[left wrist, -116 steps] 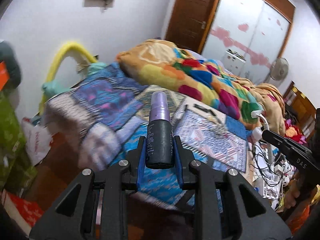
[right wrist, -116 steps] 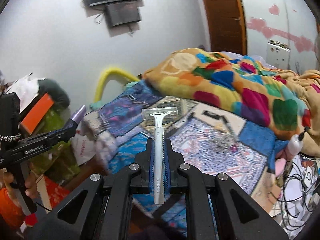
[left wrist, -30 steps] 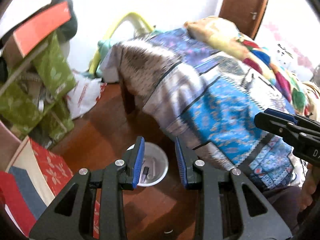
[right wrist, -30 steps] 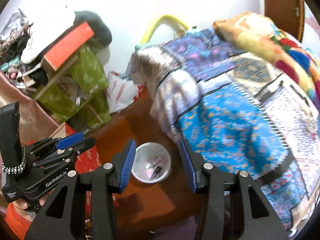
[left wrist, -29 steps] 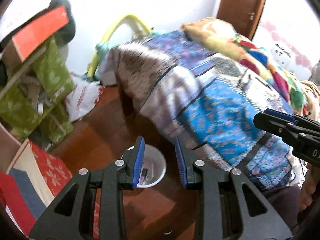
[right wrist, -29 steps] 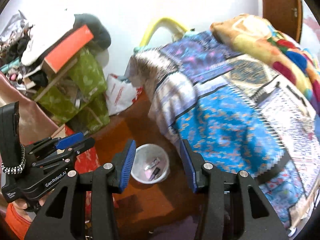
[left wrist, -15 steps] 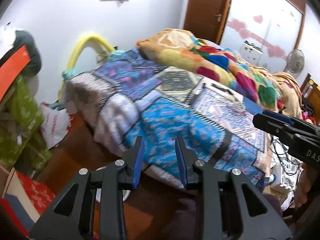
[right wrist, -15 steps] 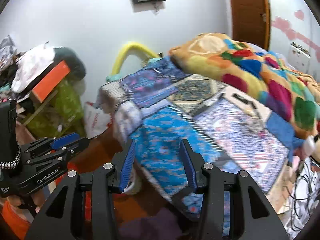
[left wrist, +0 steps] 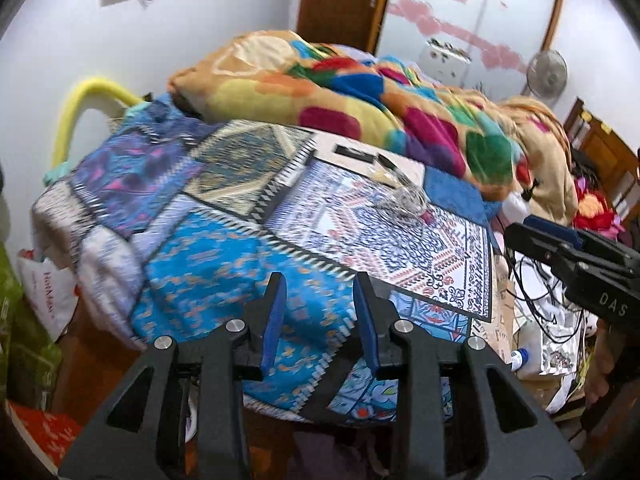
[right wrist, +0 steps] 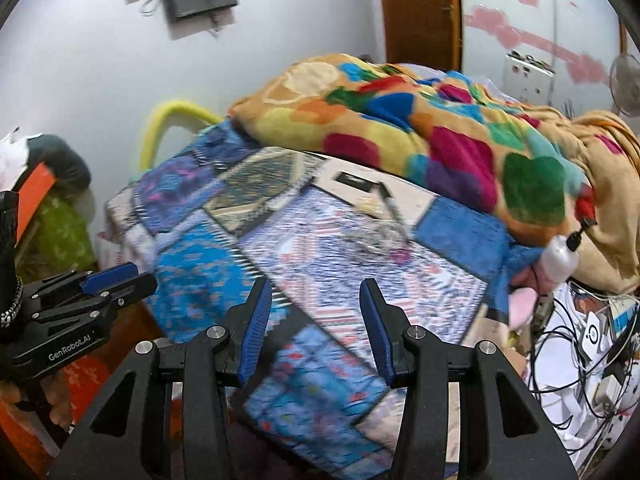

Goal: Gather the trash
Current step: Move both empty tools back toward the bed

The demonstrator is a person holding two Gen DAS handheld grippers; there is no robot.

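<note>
Crinkled clear plastic, a wrapper scrap (left wrist: pixel 404 200), is seen lying on the patchwork bedspread (left wrist: pixel 224 264), about the middle of the bed, with a pale scrap (right wrist: pixel 370 205) just beyond it and two dark, flat items (left wrist: pixel 354 155) on the white patch behind; what those are cannot be told through the blur. A multicoloured blanket (left wrist: pixel 360 92) is heaped along the far side of the bed.

Nearer the cameras, the left gripper (left wrist: pixel 319 322) is held above the blue corner of the bedspread with its blue-padded jaws parted and nothing between them; the jaws have just been opened a touch wider. The right gripper (right wrist: pixel 316 320) is likewise held apart and empty, pointed down at the bedspread well short of the wrapper. Each gripper is caught at the edge of the other's view, gripped by a hand (left wrist: pixel 600 364).

A tangle of cables (right wrist: pixel 580 344) is seen off the right side of the bed, a yellow tube (left wrist: pixel 86 100) by the wall, and a brown door (left wrist: pixel 340 4) behind.
</note>
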